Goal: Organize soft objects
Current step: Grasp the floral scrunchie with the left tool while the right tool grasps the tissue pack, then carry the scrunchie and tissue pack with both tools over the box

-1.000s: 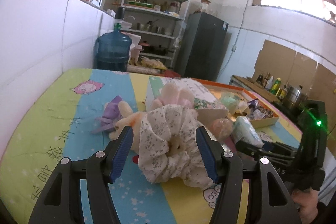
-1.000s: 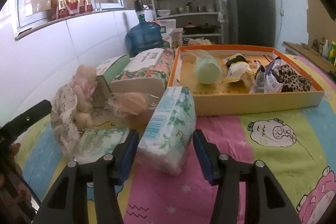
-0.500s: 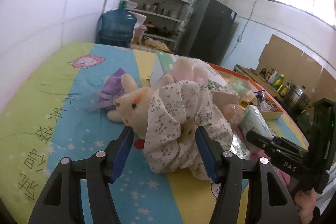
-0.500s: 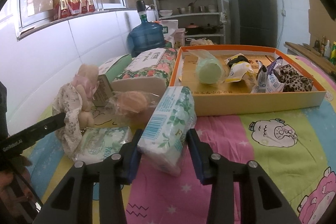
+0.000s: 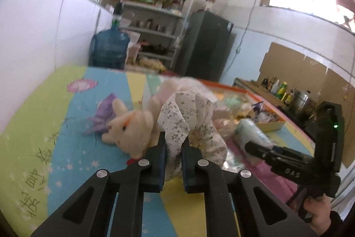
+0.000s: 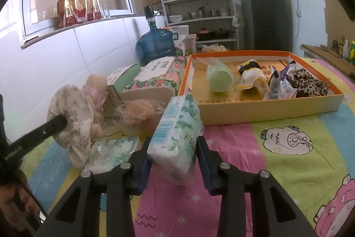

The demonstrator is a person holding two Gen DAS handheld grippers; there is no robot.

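Observation:
My left gripper [image 5: 173, 144] is shut on the floral dress [image 5: 188, 117] of a cream plush rabbit [image 5: 131, 128], which lies on the colourful cartoon sheet. In the right wrist view the same toy [image 6: 73, 119] shows at the left, with the left gripper's finger [image 6: 55, 123] pressed on it. My right gripper [image 6: 174, 148] is shut on a blue-and-white tissue pack [image 6: 177, 132], which stands tilted on the pink stripe. The right gripper also shows in the left wrist view [image 5: 257, 148].
An orange-rimmed box tray [image 6: 266, 108] behind the tissue pack holds a green roll, snack packets and a leopard-print cloth. A floral tissue box [image 6: 155, 79], a wrapped peach item [image 6: 137, 112] and a flat tissue pack [image 6: 111, 150] lie between the toy and the tray. A wall runs along the left.
My left gripper has closed from wide open onto the rabbit's dress. My right gripper has narrowed onto the tissue pack.

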